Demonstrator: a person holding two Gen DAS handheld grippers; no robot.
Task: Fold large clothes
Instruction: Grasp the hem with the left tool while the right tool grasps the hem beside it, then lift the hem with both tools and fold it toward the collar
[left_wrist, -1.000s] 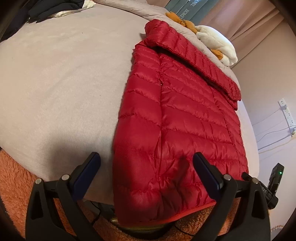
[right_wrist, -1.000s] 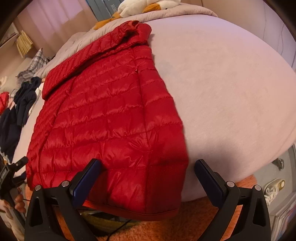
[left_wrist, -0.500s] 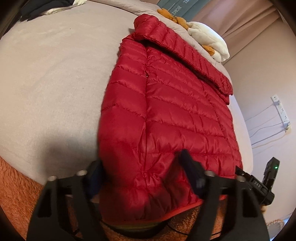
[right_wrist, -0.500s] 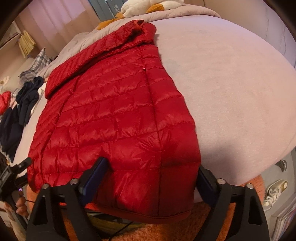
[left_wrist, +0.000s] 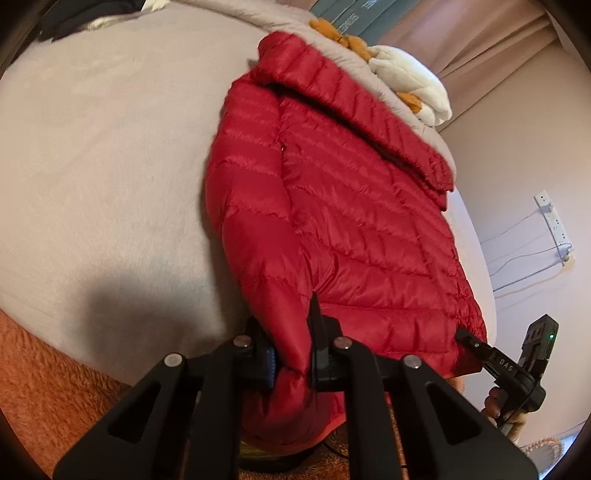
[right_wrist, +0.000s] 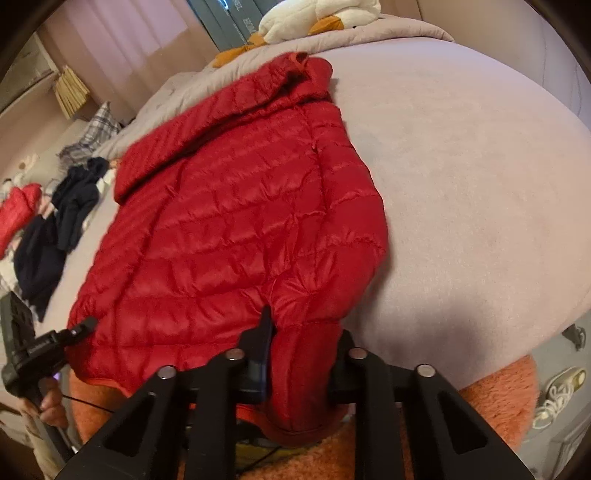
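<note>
The red puffer jacket (left_wrist: 354, 229) is lying flat on the bed (left_wrist: 110, 155), its long axis running from the near hem, overhanging the bed edge, away to the collar. The left gripper (left_wrist: 291, 363) and right gripper (right_wrist: 301, 369) have just been closing and are now pinching the two hem corners. Both hands are equally near, so the fold is lying straight ahead, hem toward collar.
</note>
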